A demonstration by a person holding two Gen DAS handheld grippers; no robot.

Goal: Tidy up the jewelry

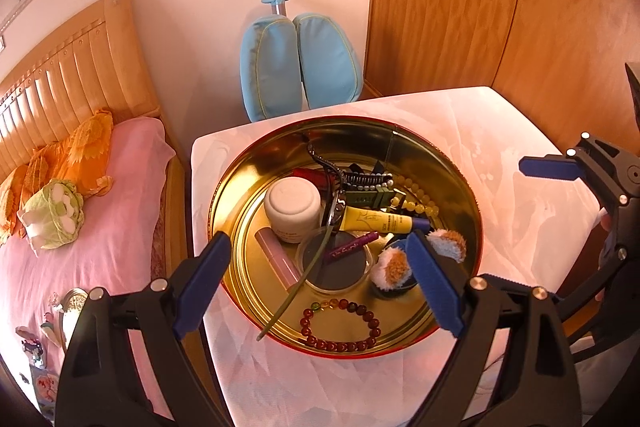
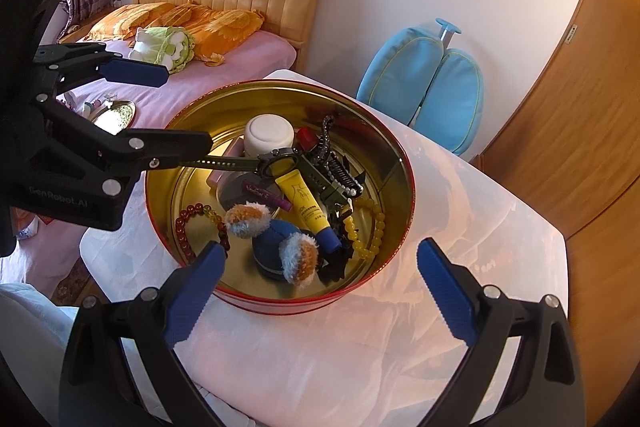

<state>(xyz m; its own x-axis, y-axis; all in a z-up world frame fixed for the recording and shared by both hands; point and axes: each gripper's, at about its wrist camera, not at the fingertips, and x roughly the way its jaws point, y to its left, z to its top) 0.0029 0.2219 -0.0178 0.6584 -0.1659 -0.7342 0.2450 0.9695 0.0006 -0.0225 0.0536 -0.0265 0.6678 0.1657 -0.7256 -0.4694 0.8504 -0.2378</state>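
A round gold tin with a red rim point(image 1: 240, 179) point(image 2: 396, 147) stands on a white table. In it lie a dark red bead bracelet point(image 1: 340, 327) point(image 2: 188, 223), a yellow bead bracelet point(image 1: 420, 201) point(image 2: 370, 231), a green watch point(image 1: 372, 195) point(image 2: 280, 159), a pearl hair clip point(image 2: 340, 175), a white jar point(image 1: 294, 207), a yellow tube point(image 1: 380, 221) and furry ear-muffs point(image 2: 280, 239). My left gripper point(image 1: 320, 275) point(image 2: 182, 107) is open above the tin's near-left side. My right gripper point(image 2: 320, 279) is open and empty at the tin's near edge; one finger point(image 1: 548, 167) shows in the left view.
The white table point(image 1: 500, 155) stands beside a bed with a pink sheet point(image 1: 120, 195), orange pillows and a cabbage plush toy point(image 1: 52, 215). A small silver tray with trinkets point(image 2: 116, 113) lies on the bed. A blue chair back point(image 1: 300, 63) and wooden wardrobe doors point(image 1: 440, 7) stand behind.
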